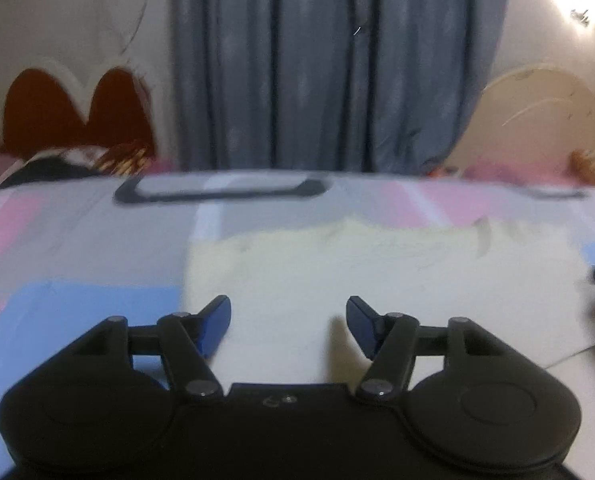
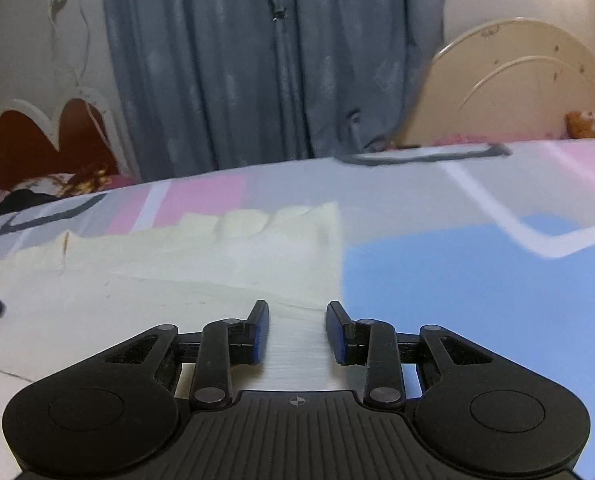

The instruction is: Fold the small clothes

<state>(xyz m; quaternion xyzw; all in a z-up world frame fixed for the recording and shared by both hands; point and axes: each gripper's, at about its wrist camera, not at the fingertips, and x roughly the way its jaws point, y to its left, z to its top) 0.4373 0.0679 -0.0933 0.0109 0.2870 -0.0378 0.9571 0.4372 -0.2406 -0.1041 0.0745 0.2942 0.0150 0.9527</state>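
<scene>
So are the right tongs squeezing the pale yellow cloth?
No, the right tongs stand open above the flat pale yellow cloth, holding nothing.

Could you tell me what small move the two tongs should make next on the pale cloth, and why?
Probably ease both down and close on the near edge: the left tongs and right tongs are open, empty, over the pale yellow cloth lying flat on the bedsheet.

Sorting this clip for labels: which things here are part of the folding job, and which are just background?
Part of the job:
pale yellow garment, lying flat on the bedsheet
left gripper, fingers open, over the garment
right gripper, fingers open, at the garment's near edge

Background:
patterned bedsheet
grey curtain
cream headboard
red scalloped headboard
</scene>
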